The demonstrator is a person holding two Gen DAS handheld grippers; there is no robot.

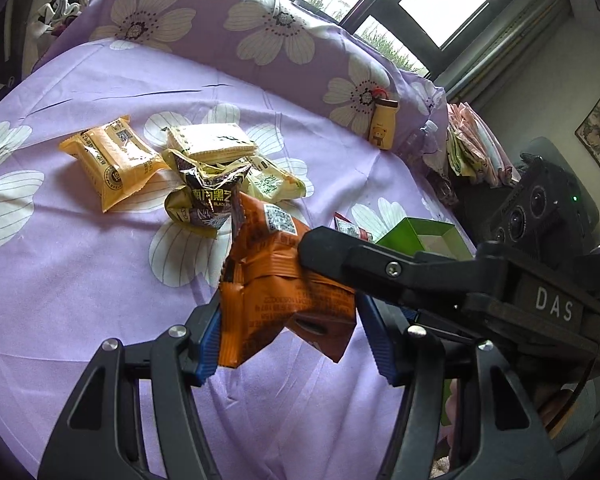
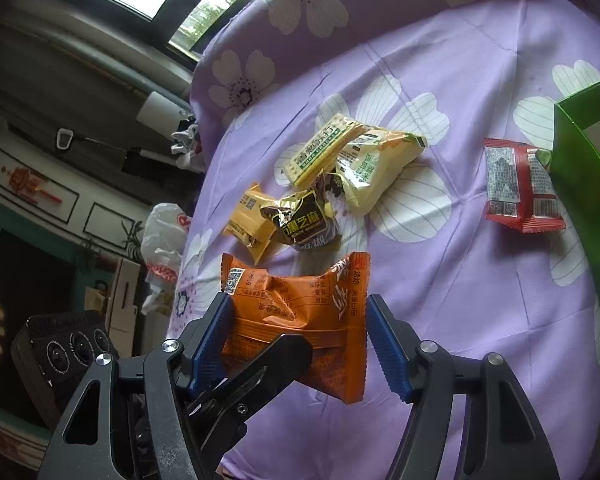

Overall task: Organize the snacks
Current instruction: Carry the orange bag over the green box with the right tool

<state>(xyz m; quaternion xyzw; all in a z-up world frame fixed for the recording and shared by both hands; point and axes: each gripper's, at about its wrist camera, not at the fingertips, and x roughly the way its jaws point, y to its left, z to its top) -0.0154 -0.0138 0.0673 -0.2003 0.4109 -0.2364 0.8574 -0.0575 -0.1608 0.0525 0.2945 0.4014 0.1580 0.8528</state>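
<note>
Orange snack packet [image 1: 284, 300] gripped by left hand-held gripper [image 1: 290, 344] and right hand-held gripper [image 2: 298, 340], above purple bedsheet [image 1: 80, 272]

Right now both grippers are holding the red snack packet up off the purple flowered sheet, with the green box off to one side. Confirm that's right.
Not quite: the packet held between both grippers is the orange snack packet. The red snack packet lies on the purple flowered sheet beside the green box, as the right wrist view shows. The left gripper and right gripper both grip the orange one.
</note>
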